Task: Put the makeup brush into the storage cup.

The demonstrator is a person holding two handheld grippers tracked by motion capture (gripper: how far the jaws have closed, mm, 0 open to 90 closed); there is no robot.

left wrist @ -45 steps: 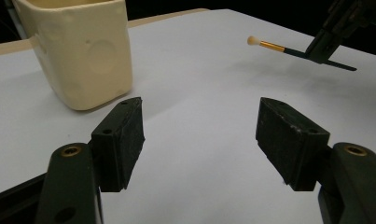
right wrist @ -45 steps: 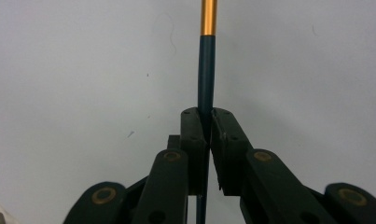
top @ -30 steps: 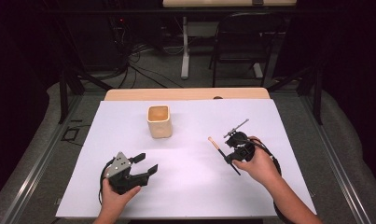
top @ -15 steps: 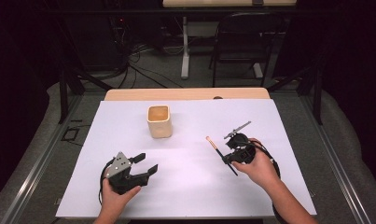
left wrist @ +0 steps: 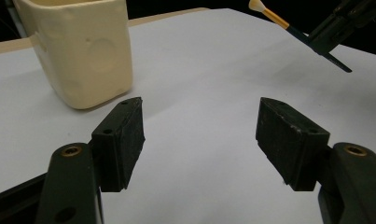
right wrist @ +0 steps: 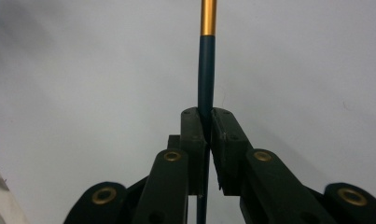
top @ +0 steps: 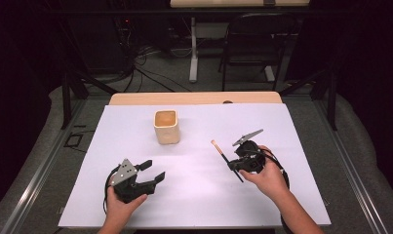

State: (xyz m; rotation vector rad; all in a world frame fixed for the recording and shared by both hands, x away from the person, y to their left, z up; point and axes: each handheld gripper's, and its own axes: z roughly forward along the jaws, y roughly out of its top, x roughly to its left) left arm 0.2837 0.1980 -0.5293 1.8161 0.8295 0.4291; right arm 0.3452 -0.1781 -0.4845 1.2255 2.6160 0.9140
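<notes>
- White sheeting covers the bench, and nearest its front edge the left gripper rests low with its fingers spread wide and nothing between them.
- Further in on the other side, the right gripper has its fingers clenched on a brush, pinching the dark handle about midway.
- That brush is lifted off the sheet and slanted, with its pale tip up and away and the pointed tail hanging toward the person.
- Beyond both hands stands a cream cup, upright and open, well apart from the brush.
- To drop it in well, I'd say the hand should carry the brush over the rim, tip it nearly upright, lower the tail inside, and only then let go.
- A thin handle can pivot in the pinch, so a slow, level carry seems wise.
</notes>
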